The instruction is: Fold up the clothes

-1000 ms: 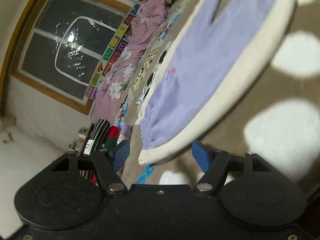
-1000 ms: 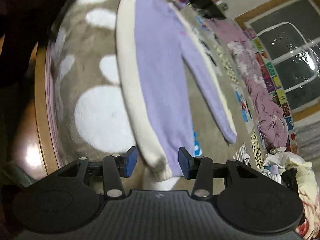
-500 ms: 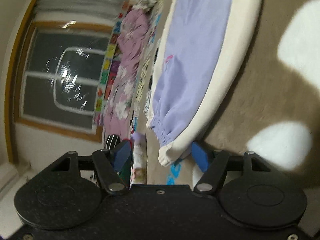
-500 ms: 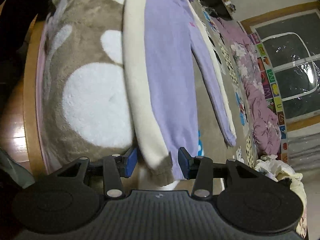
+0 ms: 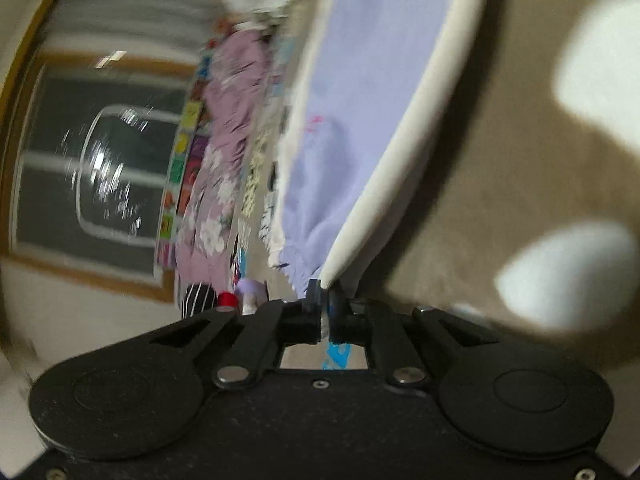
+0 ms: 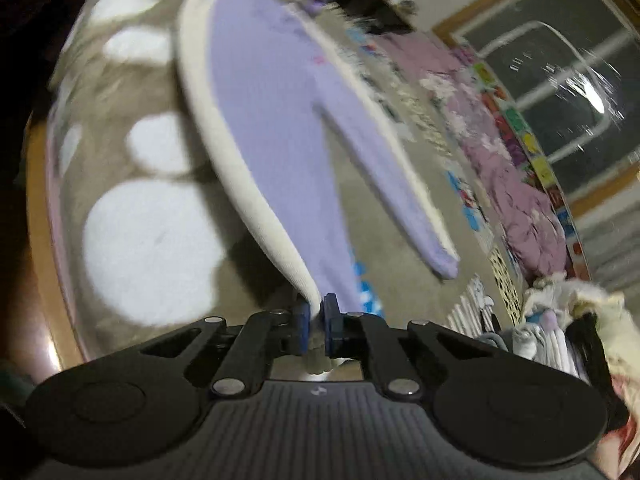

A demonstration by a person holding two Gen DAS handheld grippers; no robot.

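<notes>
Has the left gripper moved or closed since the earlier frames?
Yes. The left gripper has closed on the lavender-and-cream garment at its edge, having advanced toward it over the spotted blanket; its jaws stood wide apart before.

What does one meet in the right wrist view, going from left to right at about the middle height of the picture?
Brown blanket with white spots → cream side stripe → lilac pants → bare tan carpet → crumpled pink floral cloth → strip of coloured letter tiles → dark window.
</notes>
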